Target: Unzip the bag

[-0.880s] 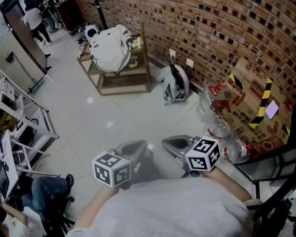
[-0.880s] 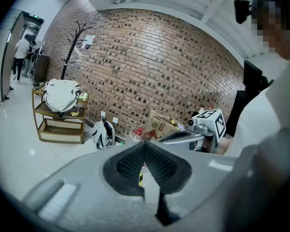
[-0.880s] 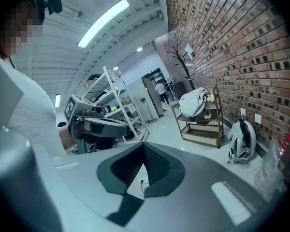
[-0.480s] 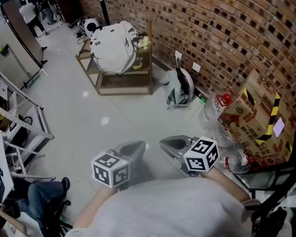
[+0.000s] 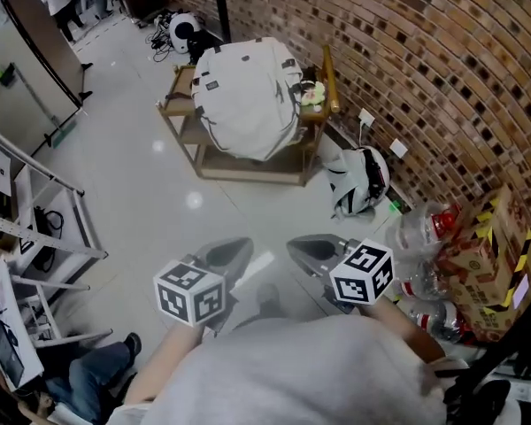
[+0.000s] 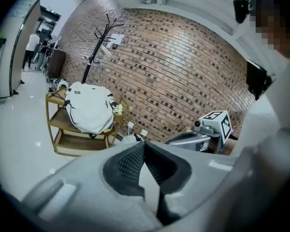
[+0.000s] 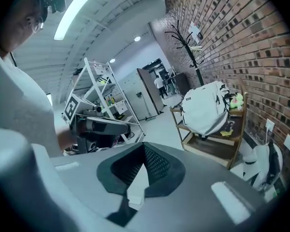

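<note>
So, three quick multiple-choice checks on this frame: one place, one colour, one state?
1. Where is the bag?
A. On the floor at the person's feet
B. On the wooden rack by the brick wall
C. Hanging on a door

2. What colour is the bag?
A. Black
B. Red
C. White

3. How do the left tongs and right tongs stand?
A. Both shut, nothing between them
B. Both wide open
C. Left shut on the zip pull

Answers:
1 B: the head view shows it lying on top of the rack, next to the wall.
2 C: its fabric is white in every view.
3 A: each gripper view shows the pads meeting with nothing between them, far from the bag.
</note>
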`<state>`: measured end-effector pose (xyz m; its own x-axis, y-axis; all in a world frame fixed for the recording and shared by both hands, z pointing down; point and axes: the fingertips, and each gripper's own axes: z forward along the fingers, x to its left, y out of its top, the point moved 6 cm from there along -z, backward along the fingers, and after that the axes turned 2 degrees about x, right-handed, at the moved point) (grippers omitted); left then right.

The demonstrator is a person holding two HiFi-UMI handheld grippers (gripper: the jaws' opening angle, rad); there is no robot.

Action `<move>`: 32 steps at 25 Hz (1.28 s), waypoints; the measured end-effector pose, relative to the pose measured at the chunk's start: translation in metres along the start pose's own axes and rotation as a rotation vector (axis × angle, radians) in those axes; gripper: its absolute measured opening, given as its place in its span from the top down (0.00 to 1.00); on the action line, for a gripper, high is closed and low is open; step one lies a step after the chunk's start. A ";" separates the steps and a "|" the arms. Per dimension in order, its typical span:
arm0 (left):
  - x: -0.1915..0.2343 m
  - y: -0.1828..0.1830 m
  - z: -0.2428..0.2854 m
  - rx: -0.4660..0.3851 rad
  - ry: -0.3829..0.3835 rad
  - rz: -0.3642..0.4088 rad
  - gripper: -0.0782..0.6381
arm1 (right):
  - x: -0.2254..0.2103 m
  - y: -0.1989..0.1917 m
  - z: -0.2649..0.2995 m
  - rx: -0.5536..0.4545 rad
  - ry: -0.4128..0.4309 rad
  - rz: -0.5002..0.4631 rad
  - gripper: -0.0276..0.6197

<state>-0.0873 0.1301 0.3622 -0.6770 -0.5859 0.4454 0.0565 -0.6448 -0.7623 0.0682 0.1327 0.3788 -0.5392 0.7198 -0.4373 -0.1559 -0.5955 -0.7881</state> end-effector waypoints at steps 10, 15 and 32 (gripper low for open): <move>0.092 0.045 0.017 -0.010 0.015 -0.038 0.89 | -0.048 0.055 0.066 0.024 -0.026 0.005 0.96; 0.115 0.060 0.039 -0.001 0.028 -0.058 0.89 | -0.080 0.070 0.083 0.037 -0.016 0.004 0.96; 0.226 0.171 0.170 0.006 0.173 -0.156 0.89 | -0.268 0.193 0.160 0.109 0.143 -0.071 0.96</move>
<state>-0.1056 -0.1961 0.4127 -0.7934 -0.3866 0.4702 -0.0547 -0.7240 -0.6876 0.0502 -0.2326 0.4134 -0.4016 0.7999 -0.4459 -0.2823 -0.5713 -0.7707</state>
